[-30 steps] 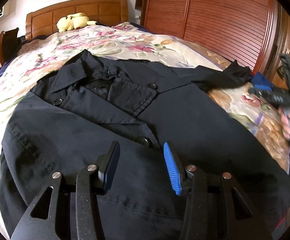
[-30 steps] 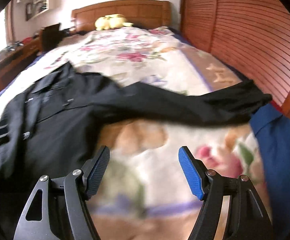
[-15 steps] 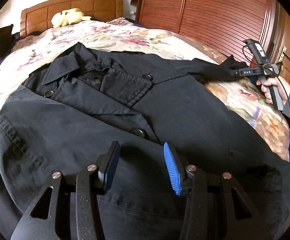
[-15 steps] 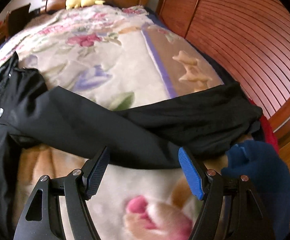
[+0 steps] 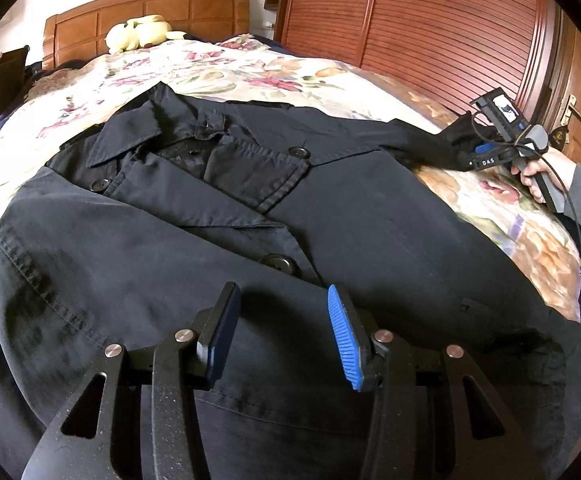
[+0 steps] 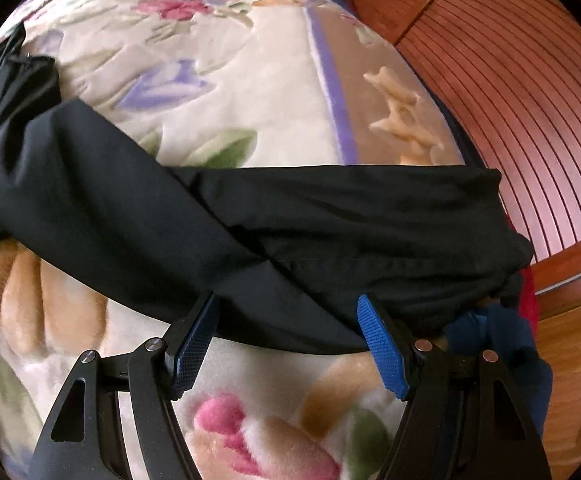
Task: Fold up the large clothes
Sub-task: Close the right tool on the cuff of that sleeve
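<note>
We are holding the right gripper (image 6: 286, 340) with its jaws wide, empty, hovering at the near edge of the sleeve (image 6: 330, 232); whether the tips are touching the cloth, we cannot tell. The left gripper (image 5: 280, 328) is standing at a middling gap, also empty, hanging over the coat (image 5: 250, 240) front near a button (image 5: 277, 262).

The coat is lying face up on the bed (image 5: 218, 68), collar toward the headboard, with the sleeve stretching out sideways toward the wardrobe (image 6: 522, 80). The cuff end is resting at the bed's edge beside a blue cloth (image 6: 498, 344) and a bit of red.

What we are worrying about: the sleeve is doubled over itself there, so a closing pinch could be taking only the top layer, and the fold would be dragging crooked. Biting too deep could be catching the blanket (image 6: 250, 128) too, lifting it with the sleeve. Reaching toward the cuff, we could also be snagging the blue cloth. And with nothing pinning the body, pulling the sleeve across could be shifting the whole coat.
</note>
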`<act>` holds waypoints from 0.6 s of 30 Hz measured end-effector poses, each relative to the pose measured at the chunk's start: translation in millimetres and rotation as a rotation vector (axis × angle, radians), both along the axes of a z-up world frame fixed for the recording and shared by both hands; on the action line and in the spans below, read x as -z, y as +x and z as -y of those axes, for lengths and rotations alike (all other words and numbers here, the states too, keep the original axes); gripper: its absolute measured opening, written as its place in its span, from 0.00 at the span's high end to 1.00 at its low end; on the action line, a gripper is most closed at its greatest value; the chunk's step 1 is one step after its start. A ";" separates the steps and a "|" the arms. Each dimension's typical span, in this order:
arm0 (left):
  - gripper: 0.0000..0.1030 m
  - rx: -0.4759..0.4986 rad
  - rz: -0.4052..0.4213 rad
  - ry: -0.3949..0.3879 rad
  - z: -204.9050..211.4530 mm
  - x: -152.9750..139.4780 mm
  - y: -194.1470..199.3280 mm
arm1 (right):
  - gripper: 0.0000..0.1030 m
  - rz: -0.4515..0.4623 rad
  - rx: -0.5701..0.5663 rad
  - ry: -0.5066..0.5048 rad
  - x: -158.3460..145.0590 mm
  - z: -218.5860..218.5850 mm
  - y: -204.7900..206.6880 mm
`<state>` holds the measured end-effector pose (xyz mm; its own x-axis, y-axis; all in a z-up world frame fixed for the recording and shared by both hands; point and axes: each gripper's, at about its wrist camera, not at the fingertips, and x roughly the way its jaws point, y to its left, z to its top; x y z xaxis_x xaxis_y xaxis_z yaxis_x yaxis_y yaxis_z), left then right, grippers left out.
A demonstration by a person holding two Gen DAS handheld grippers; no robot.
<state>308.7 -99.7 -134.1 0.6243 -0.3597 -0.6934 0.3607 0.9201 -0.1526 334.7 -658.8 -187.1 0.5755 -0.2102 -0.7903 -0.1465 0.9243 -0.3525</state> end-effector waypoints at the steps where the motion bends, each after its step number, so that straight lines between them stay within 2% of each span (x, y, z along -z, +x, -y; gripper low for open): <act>1: 0.55 -0.001 0.000 -0.001 -0.4 -0.1 0.0 | 0.30 -0.002 0.001 -0.001 2.8 -0.7 2.1; 3: 0.55 -0.003 0.003 -0.001 -0.7 -0.8 -0.8 | 0.60 -0.017 -0.020 0.015 4.1 -2.9 3.3; 4: 0.55 -0.004 0.005 -0.001 -1.0 -1.3 -1.4 | 0.91 -0.009 -0.014 -0.027 4.5 -5.3 3.6; 5: 0.55 -0.005 0.009 0.000 -1.4 -2.3 -1.9 | 0.95 0.006 -0.011 -0.055 4.1 -8.3 3.3; 8: 0.55 -0.008 0.028 0.005 -2.7 -7.1 -4.9 | 0.98 0.076 0.000 -0.070 -12.2 -13.8 -2.3; 12: 0.55 -0.010 0.056 0.005 -5.8 -16.6 -11.0 | 0.98 0.234 -0.005 -0.069 -63.3 -26.1 -22.2; 18: 0.55 -0.008 0.092 -0.017 -14.9 -35.6 -21.7 | 0.98 0.391 -0.125 -0.057 -138.7 -81.2 -67.6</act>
<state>287.0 -84.8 -98.5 0.6883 -0.3658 -0.6265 0.3663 0.9206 -0.1351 267.1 -577.6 -48.4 0.8542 -0.1561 -0.4960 -0.1016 0.8853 -0.4537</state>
